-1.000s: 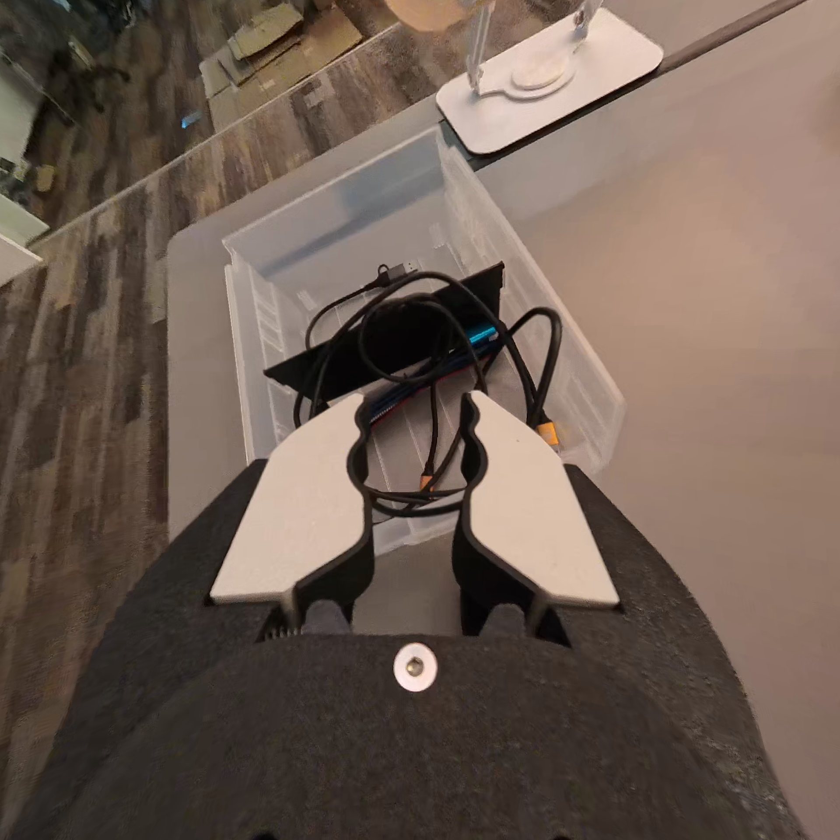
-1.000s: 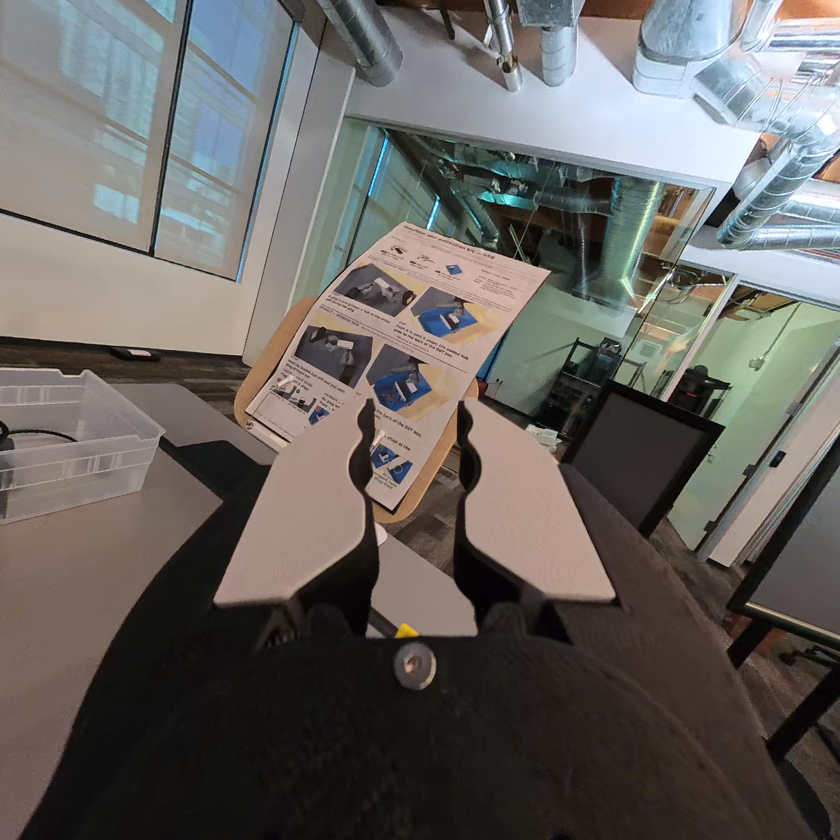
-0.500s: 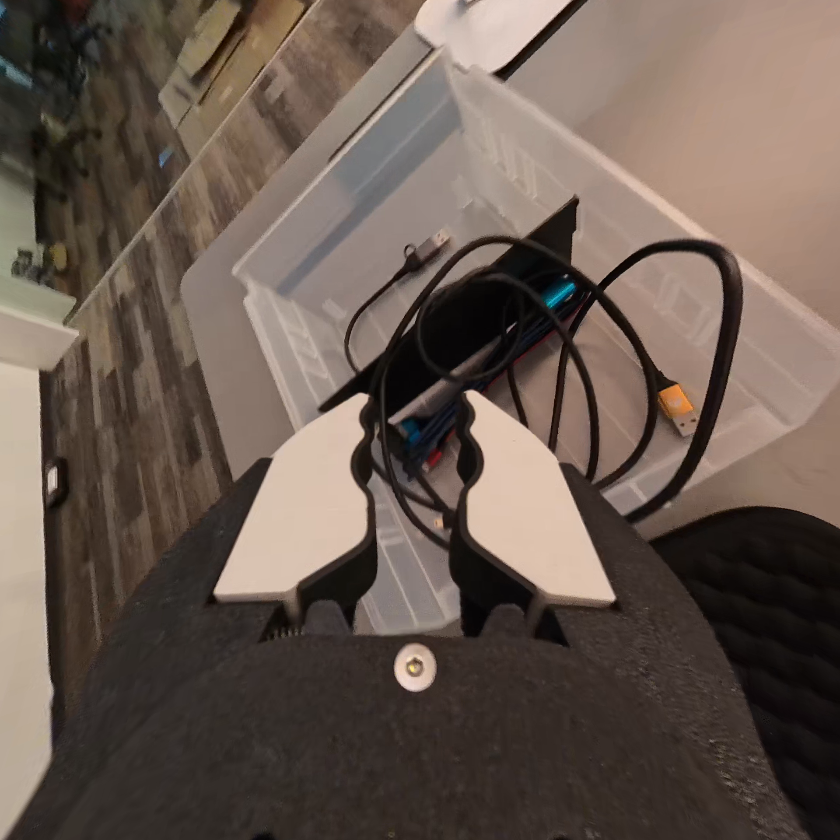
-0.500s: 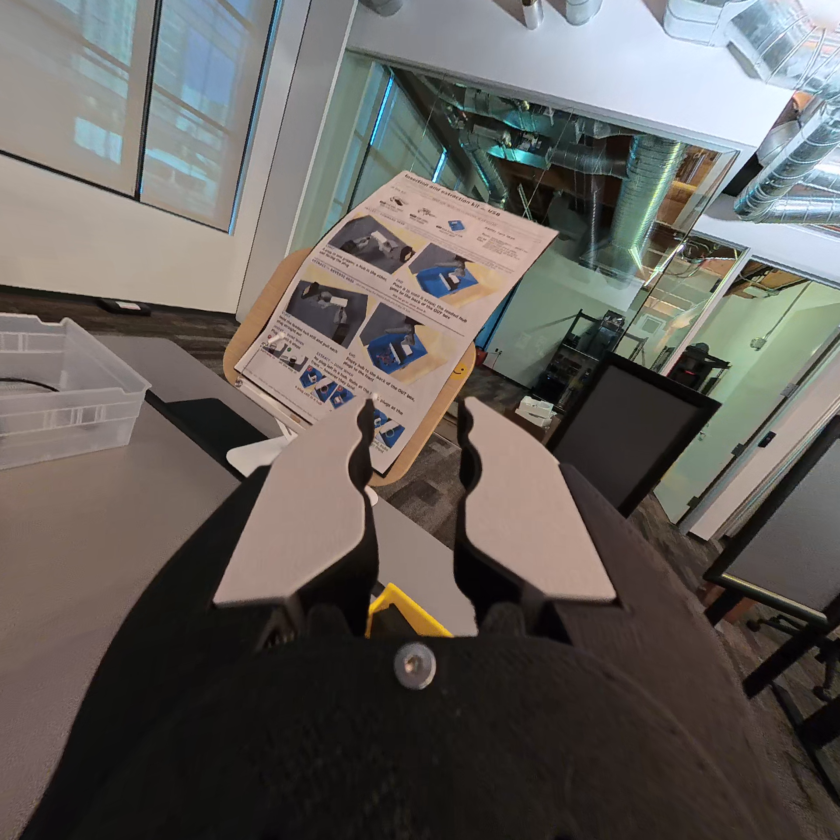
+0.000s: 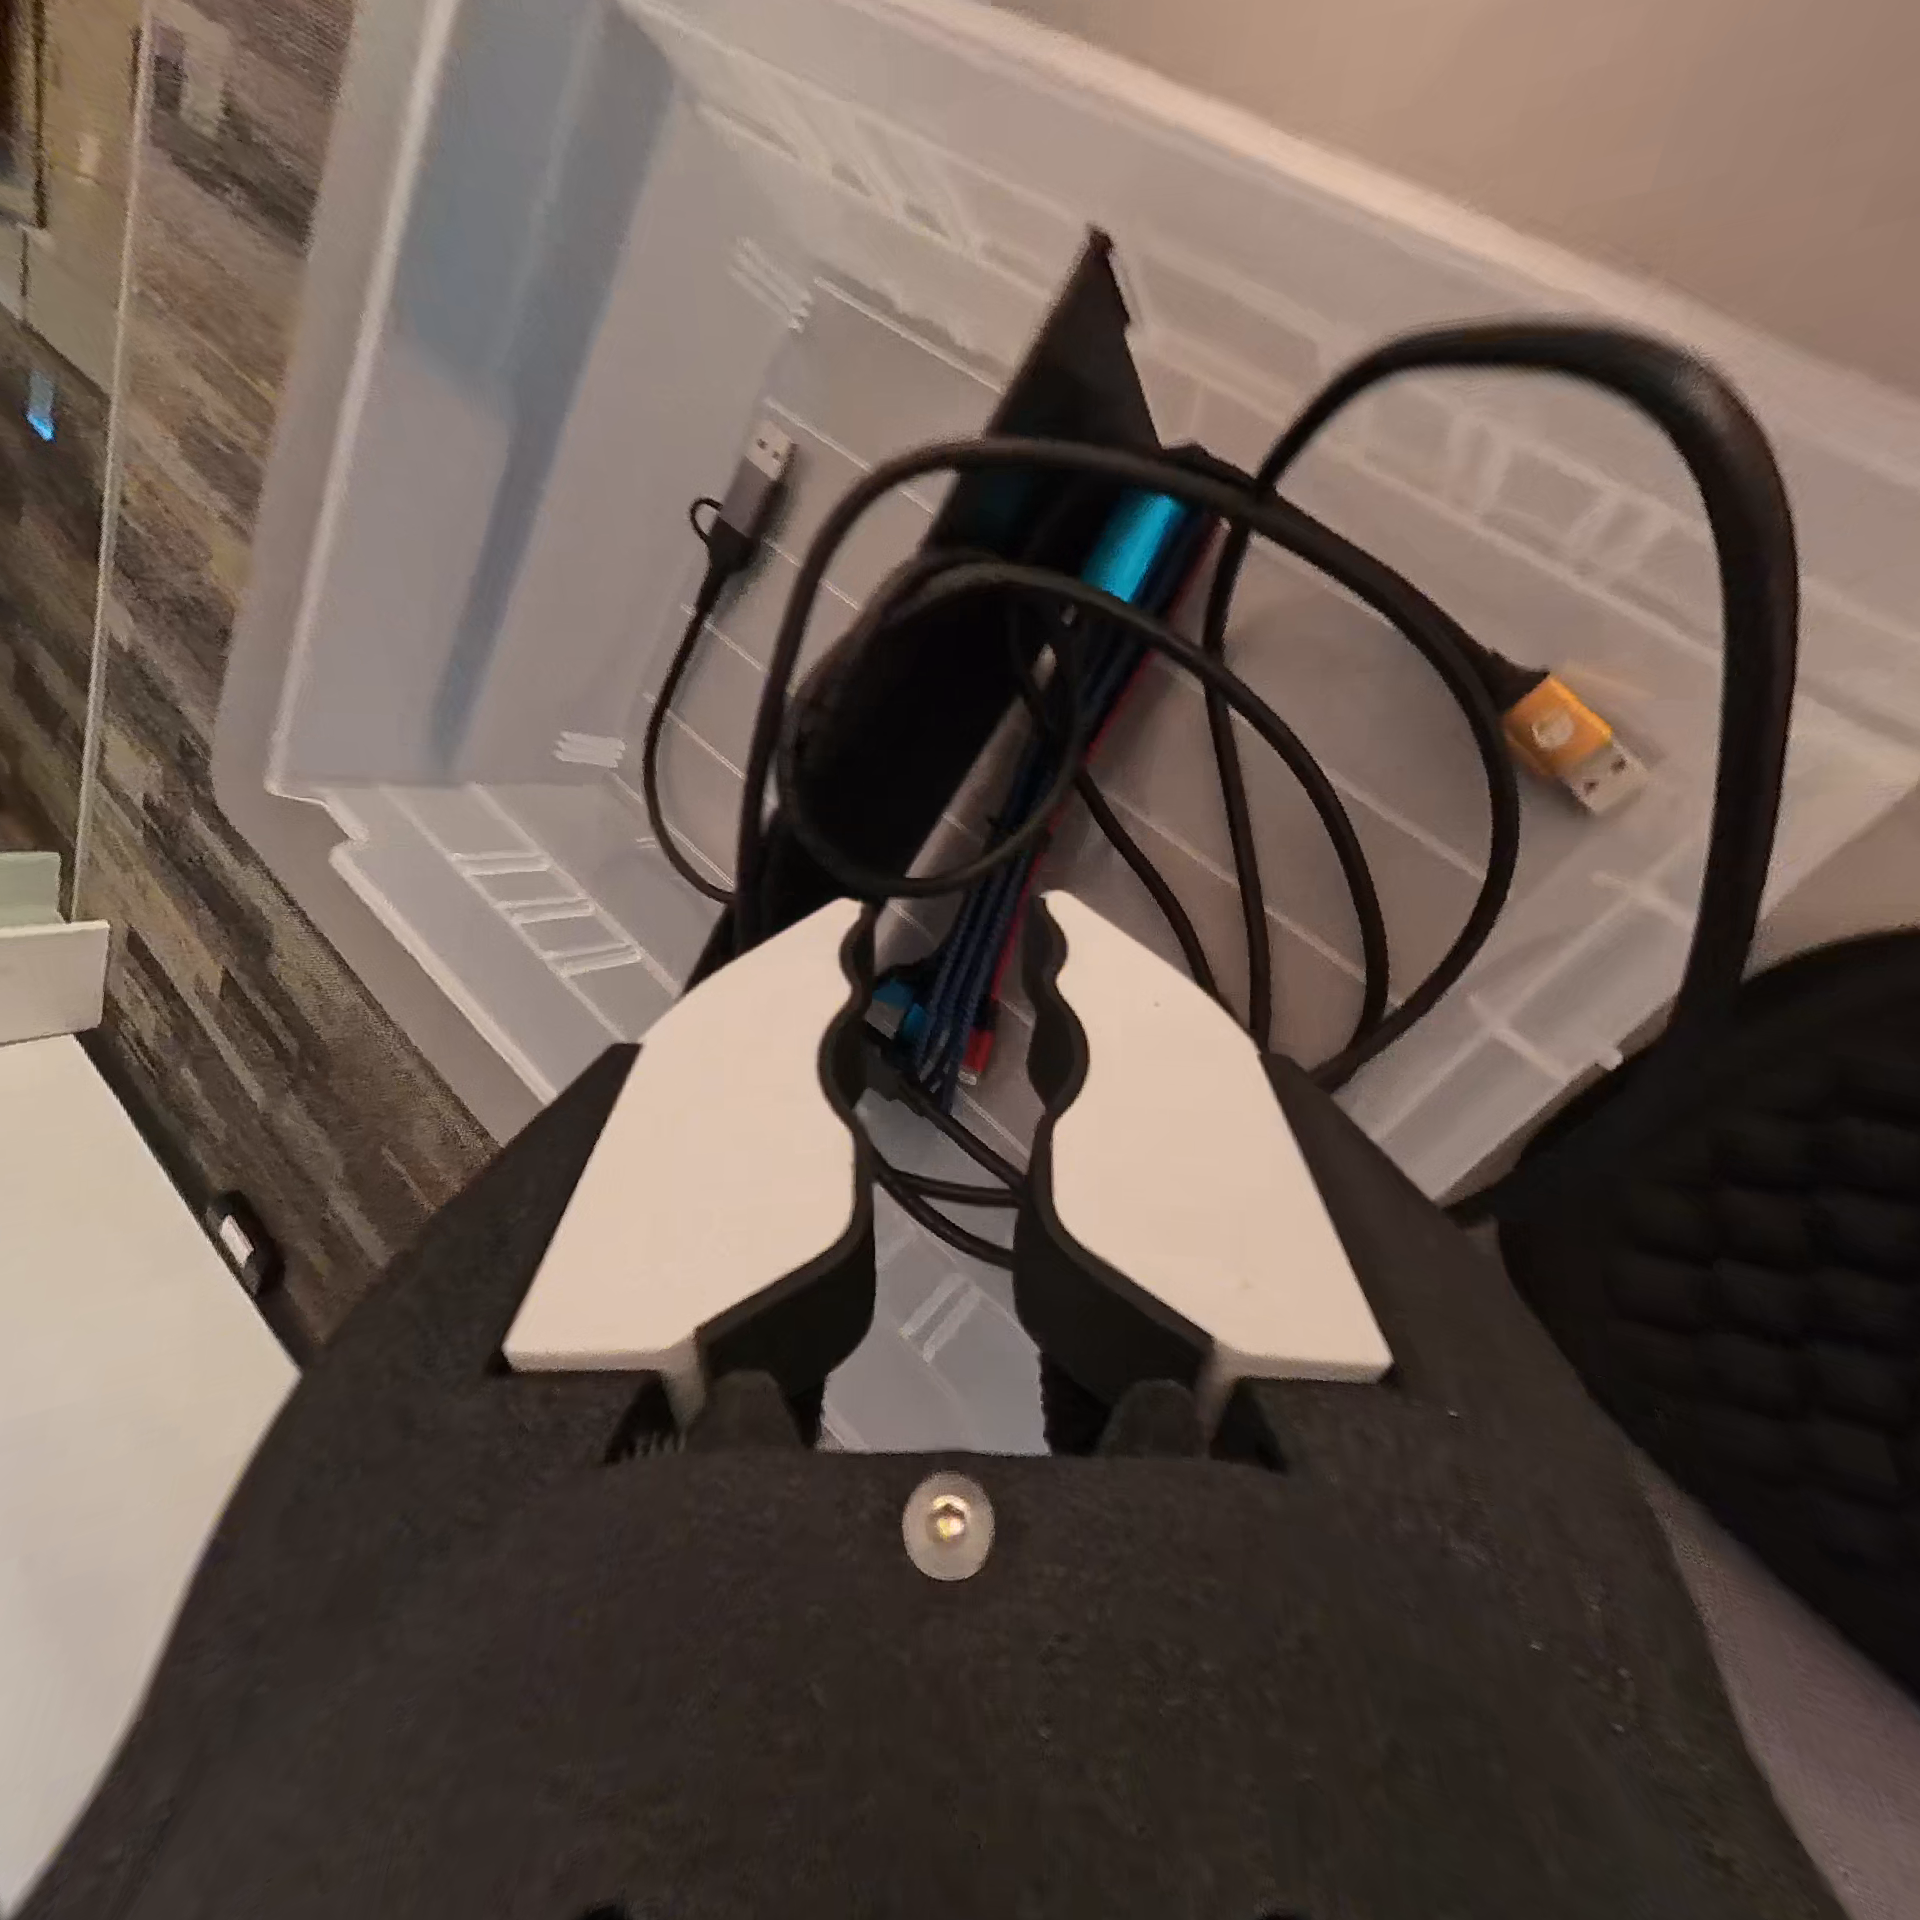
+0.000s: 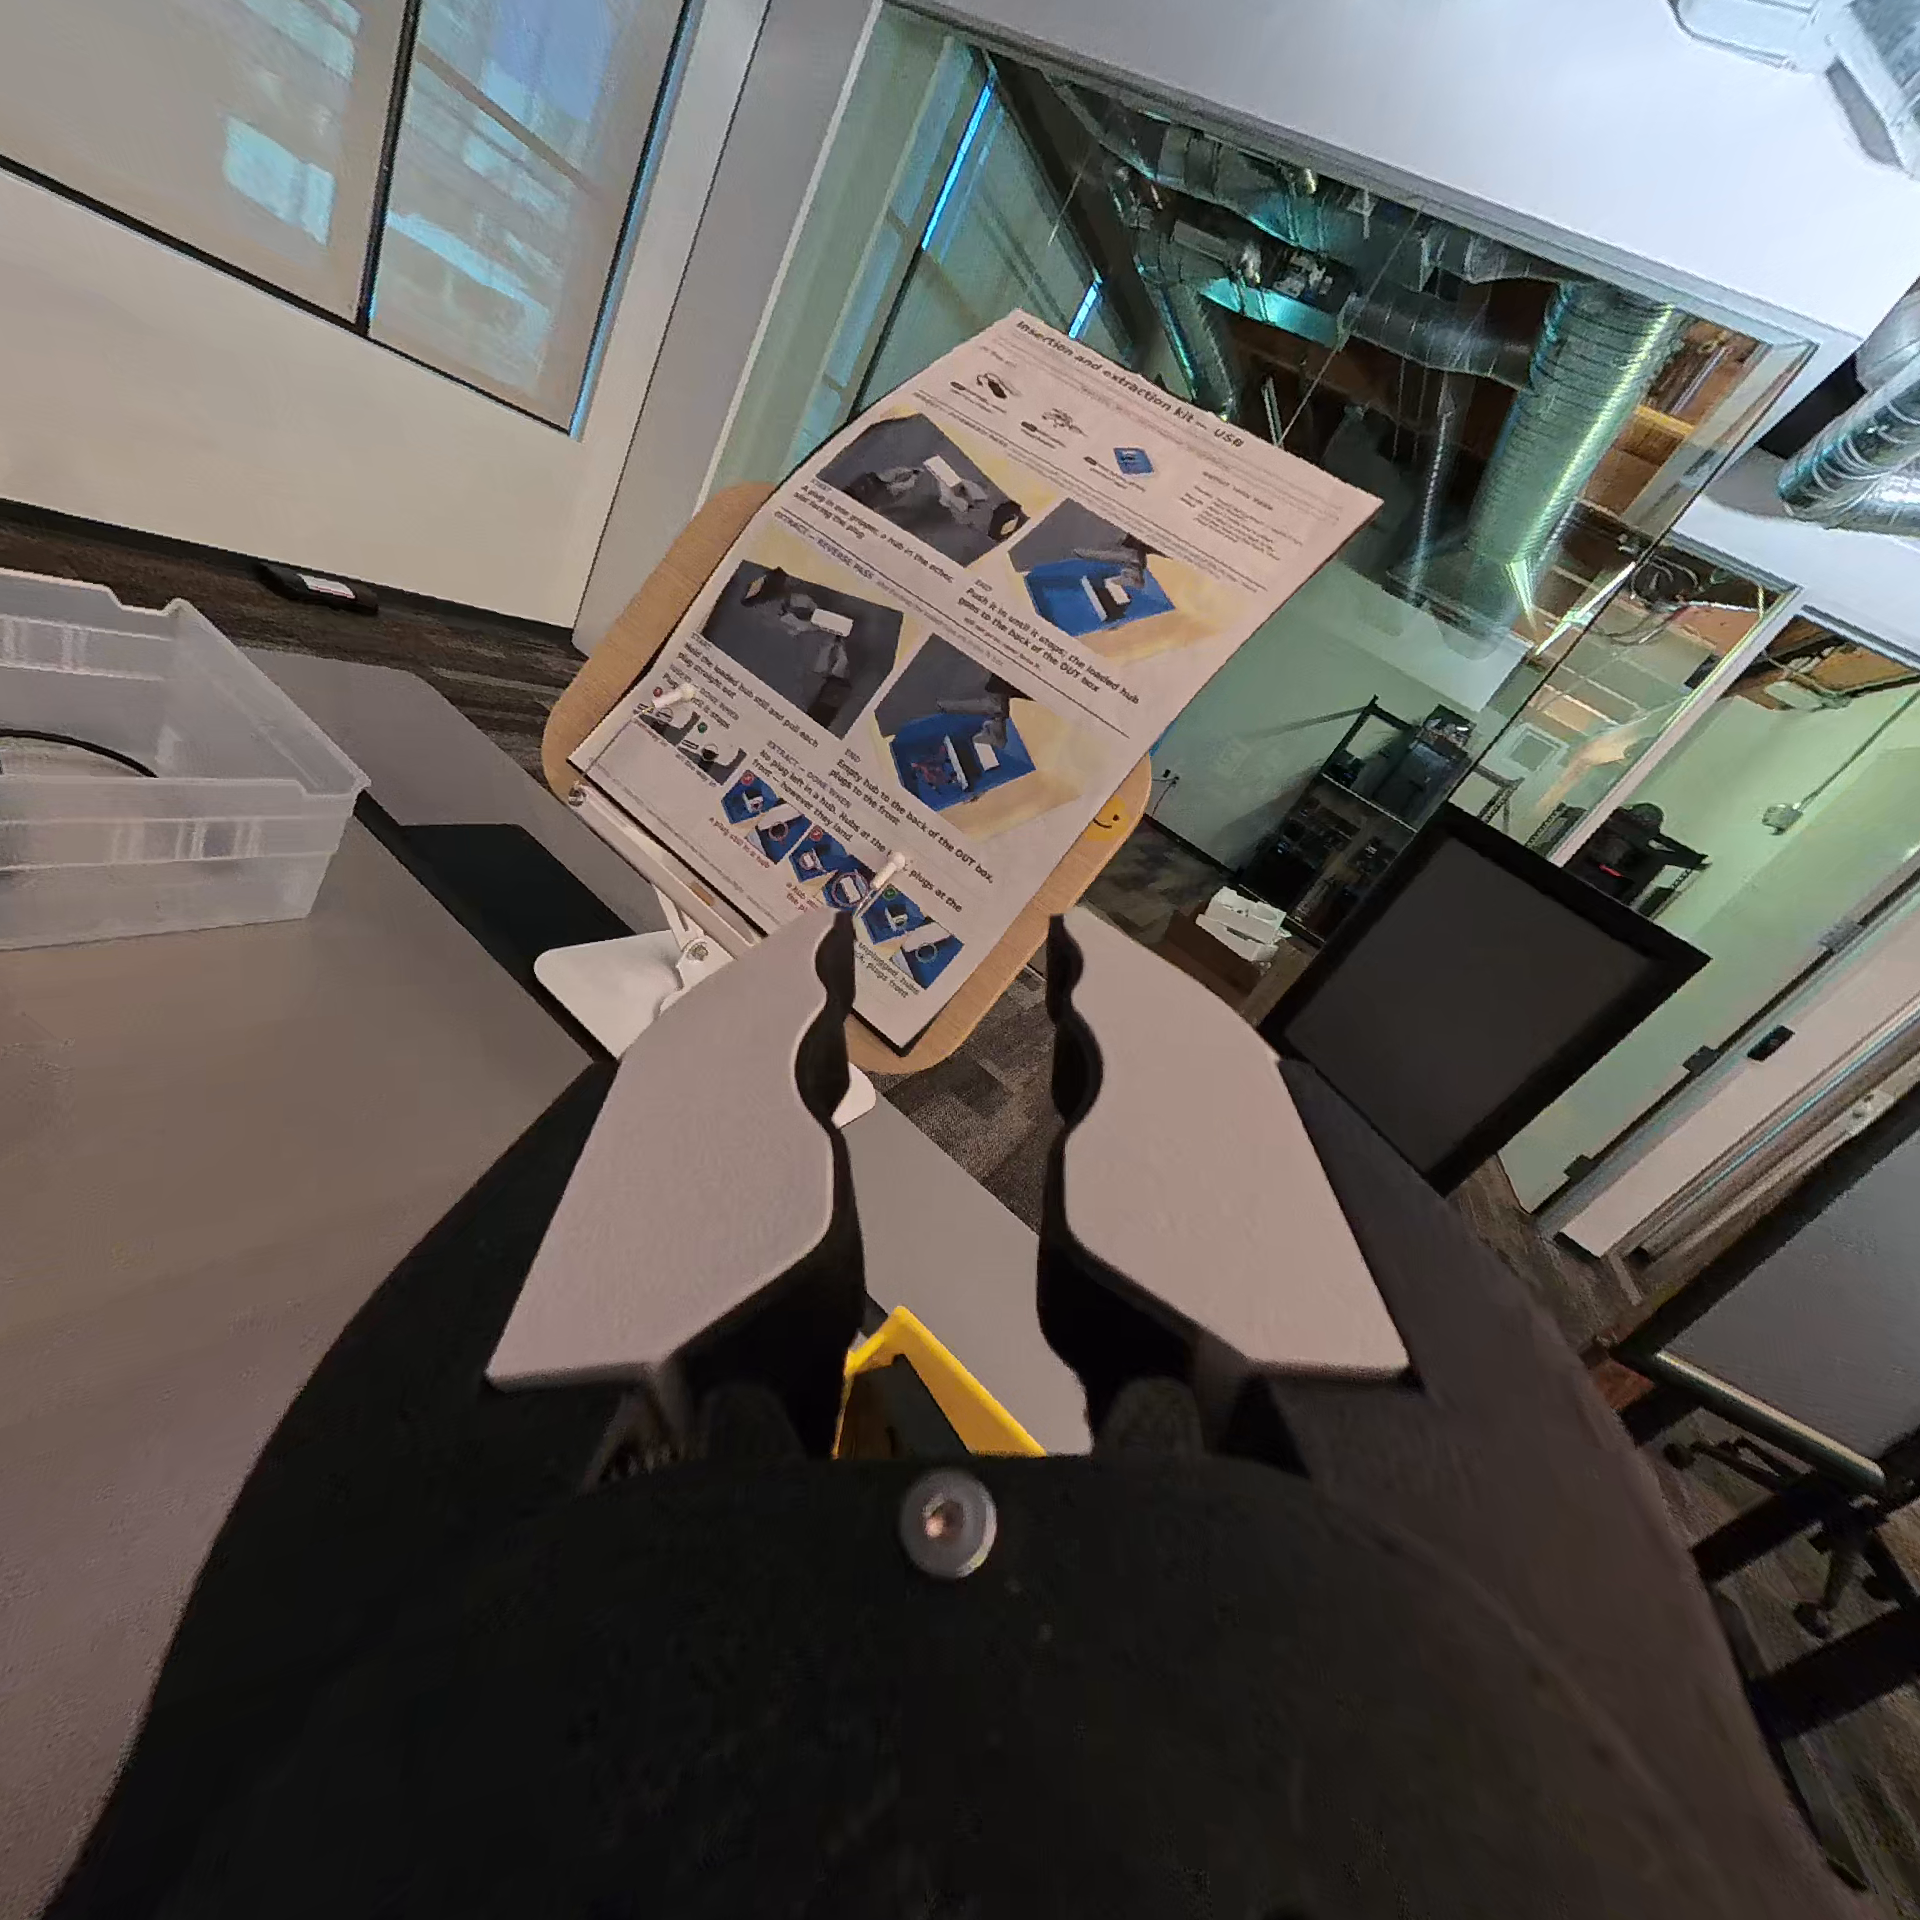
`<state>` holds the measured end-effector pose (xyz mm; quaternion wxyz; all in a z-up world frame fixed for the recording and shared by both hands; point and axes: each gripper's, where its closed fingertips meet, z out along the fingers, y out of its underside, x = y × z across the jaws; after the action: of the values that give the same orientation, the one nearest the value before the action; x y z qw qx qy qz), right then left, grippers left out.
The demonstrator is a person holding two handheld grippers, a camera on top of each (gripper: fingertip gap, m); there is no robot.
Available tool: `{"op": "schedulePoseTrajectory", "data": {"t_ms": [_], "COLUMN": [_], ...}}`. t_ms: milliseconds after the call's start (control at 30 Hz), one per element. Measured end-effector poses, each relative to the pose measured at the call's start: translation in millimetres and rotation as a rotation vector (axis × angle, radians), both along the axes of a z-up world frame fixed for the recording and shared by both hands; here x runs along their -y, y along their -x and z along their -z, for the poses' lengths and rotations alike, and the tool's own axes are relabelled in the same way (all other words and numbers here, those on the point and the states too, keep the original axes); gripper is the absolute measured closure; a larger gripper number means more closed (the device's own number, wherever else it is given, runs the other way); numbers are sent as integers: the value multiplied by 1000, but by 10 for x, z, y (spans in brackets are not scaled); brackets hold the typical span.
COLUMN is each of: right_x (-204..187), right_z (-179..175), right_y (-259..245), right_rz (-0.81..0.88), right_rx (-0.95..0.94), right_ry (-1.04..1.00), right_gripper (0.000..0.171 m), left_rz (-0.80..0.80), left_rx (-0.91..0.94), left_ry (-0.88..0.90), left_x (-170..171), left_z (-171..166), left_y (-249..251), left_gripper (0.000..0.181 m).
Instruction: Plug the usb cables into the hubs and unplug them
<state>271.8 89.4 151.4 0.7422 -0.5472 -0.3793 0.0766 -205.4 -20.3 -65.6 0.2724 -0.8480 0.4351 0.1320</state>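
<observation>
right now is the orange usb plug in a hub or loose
Loose. The orange usb plug lies in the clear bin, its metal tip bare, apart from the blue hub.

Translucent plastic bin (image 5: 1299, 312), matt tabletop (image 6: 260, 1091)

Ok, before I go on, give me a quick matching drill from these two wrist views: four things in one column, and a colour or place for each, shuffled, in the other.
Things:
1. thick cable plug
2. thin cable plug
3. clear bin
4. instruction sheet

Descriptions:
A. propped on a stand beyond the right gripper
B. orange shell, at the right side of the bin
C. grey metal, lying toward the far left of the bin floor
D. holds the cable tangle in front of the left gripper

Pairs: 1-B, 2-C, 3-D, 4-A
</observation>
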Motion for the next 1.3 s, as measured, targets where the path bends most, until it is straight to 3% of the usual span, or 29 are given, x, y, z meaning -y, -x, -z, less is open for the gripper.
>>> {"op": "schedulePoseTrajectory", "data": {"t_ms": [233,467,933,1300], "right_x": [-21,8,13,-9], "right_z": [85,134,145,224], "right_y": [124,225,248,268], "right_rz": [-4,-24,-40,-31], "right_rx": [66,115,120,176], "right_ry": [-2,-11,-11,-8], "right_gripper": [135,135,135,135], "left_rz": [26,67,128,31], "left_rx": [-215,-349,-486,-464], "left_ry": [186,150,177,247], "left_x": [152,15,-87,-10], "left_z": [471,694,735,763], "left_y": [264,344,457,497], "left_gripper": [160,162,161,171]}}
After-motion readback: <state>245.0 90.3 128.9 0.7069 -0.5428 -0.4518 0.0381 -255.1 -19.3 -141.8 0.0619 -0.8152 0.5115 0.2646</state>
